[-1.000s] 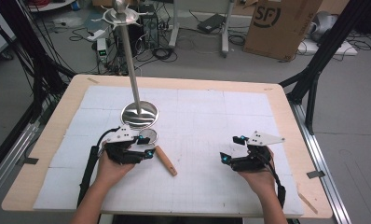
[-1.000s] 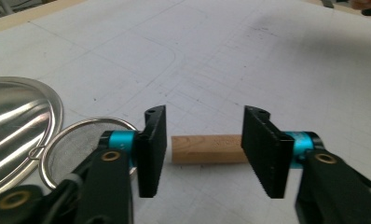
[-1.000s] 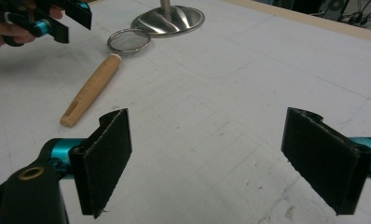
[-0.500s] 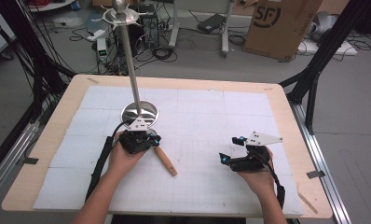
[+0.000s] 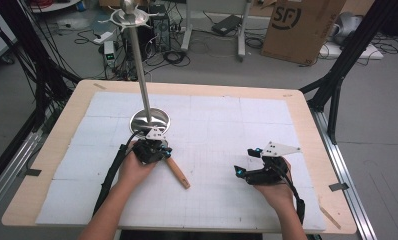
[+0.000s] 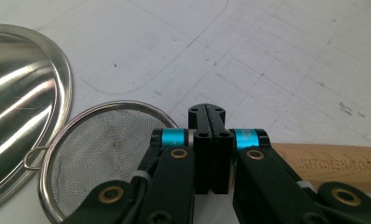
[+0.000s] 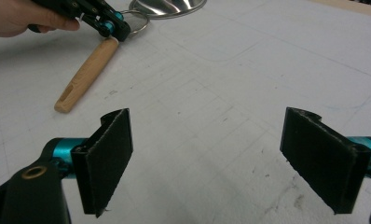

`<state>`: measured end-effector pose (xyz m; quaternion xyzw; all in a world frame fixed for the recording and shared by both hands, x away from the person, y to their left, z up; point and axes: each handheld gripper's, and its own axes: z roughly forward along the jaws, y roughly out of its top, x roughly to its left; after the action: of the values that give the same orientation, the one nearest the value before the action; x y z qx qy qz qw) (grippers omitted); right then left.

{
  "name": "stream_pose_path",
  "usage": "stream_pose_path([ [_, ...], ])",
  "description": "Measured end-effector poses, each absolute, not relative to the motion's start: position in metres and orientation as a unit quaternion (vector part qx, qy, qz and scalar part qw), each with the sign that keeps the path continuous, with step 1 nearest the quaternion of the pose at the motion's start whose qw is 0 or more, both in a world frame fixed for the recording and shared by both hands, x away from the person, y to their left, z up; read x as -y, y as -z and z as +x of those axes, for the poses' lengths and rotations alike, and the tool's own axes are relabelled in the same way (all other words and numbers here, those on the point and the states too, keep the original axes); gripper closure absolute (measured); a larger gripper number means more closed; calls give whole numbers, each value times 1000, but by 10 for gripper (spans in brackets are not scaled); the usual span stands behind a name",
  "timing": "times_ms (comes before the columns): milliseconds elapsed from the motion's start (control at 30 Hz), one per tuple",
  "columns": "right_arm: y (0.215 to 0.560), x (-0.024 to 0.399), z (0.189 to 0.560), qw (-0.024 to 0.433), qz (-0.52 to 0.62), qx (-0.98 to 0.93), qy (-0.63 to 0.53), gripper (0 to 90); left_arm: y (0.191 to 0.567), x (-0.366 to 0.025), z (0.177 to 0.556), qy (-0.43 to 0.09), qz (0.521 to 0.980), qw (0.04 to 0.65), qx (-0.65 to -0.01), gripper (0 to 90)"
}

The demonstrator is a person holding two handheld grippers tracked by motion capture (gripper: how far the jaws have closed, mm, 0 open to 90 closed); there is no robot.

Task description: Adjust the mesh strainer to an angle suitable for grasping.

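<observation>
My left jaws (image 6: 210,140) have just clamped the strainer (image 6: 104,154) at its neck beside the stand's steel base (image 6: 20,130) on the desk, my right jaws (image 7: 221,163) gape idle, so lifting it level likely comes next.

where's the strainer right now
In the high view the strainer lies left of centre on the white mat, its mesh end by the steel stand base, under the left tongs.

The left gripper (image 5: 154,146), jaws pressed together, points away from the person near the mat's left middle. The right gripper (image 5: 242,172) rests by the right front edge, jaws wide apart, pointing left.
</observation>
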<state>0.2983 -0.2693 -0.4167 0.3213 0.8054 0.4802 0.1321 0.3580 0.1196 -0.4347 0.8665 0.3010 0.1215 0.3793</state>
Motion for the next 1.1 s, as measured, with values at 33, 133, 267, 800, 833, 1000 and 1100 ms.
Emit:
stream_pose_path([
  [33, 417, 269, 299, 133, 321, -807, -478, 164, 435, -120, 357, -121, 867, 379, -299, 897],
  [133, 417, 269, 299, 133, 319, -806, -480, 164, 435, -122, 353, -120, 866, 383, -297, 898],
  [267, 416, 270, 298, 133, 320, -805, -482, 164, 435, -127, 348, -121, 867, 380, -297, 898],
  [800, 417, 268, 298, 131, 320, -807, -478, 165, 432, -152, 323, -130, 870, 367, -301, 898],
  [833, 417, 267, 298, 129, 318, -809, -477, 165, 432, -157, 320, -127, 869, 370, -302, 898],
  [1000, 417, 268, 298, 130, 316, -809, -478, 165, 432, -169, 313, -122, 861, 382, -313, 897],
  [1100, 417, 268, 298, 132, 316, -809, -477, 165, 430, -175, 310, -121, 860, 381, -318, 897],
])
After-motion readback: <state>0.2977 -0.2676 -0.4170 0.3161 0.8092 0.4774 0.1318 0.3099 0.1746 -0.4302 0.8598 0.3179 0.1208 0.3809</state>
